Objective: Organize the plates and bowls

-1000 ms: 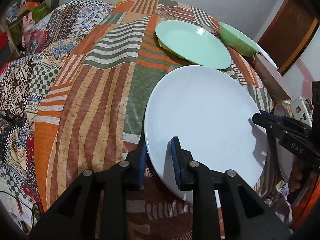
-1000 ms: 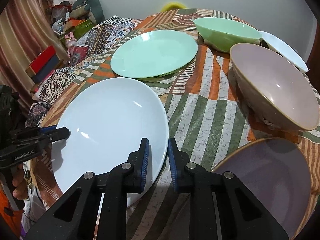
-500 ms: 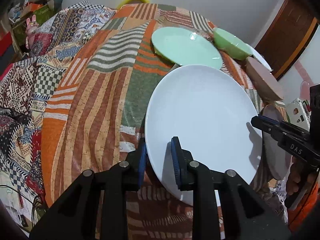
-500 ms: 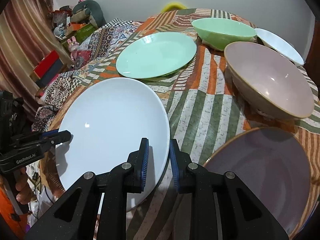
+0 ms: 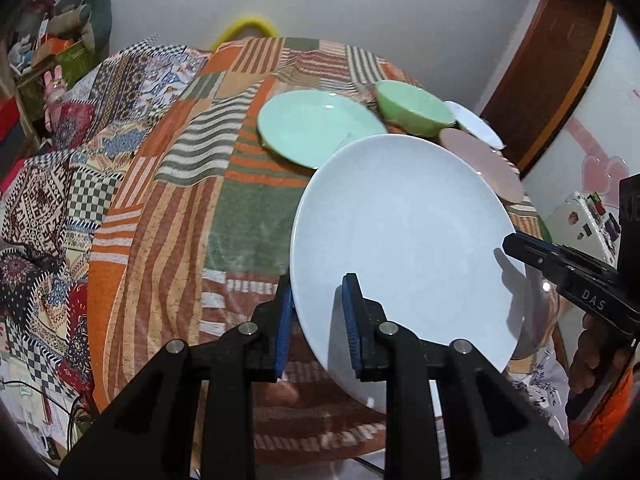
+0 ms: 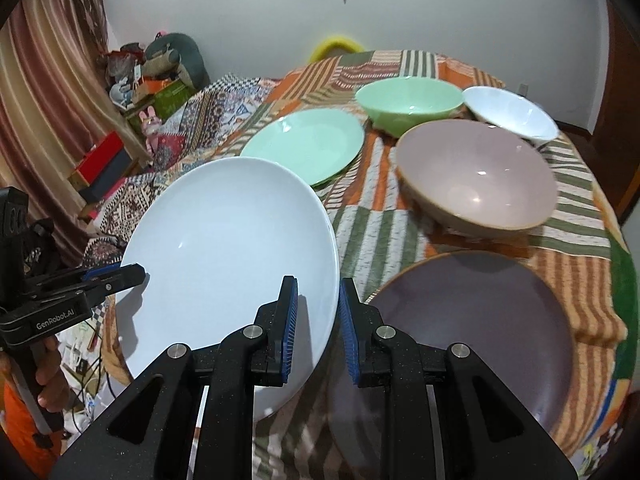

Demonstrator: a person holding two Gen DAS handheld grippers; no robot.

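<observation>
Both tools clamp white plate (image 5: 400, 232) rim — left tool (image 5: 318, 320), right tool (image 6: 318, 320) — plate above tablecloth (image 5: 168, 208).

Your white plate (image 6: 228, 256) is round, plain and glossy; it tilts with its far rim raised, above the near left edge of the tabletop (image 6: 580, 280), and overlaps the near rim of the mint-green plate (image 6: 308, 146) in both views. That green plate lies flat toward the middle of the tabletop. Behind it, near the far edge, you have the green bowl (image 6: 408, 100) upright, with the white bowl (image 6: 512, 114) just beside it toward the far right edge. The pinkish-beige bowl (image 6: 476, 172) stands upright in front of those two, at the right side. Nearest you at the right, the dull purple plate (image 6: 480, 320) lies flat.
</observation>
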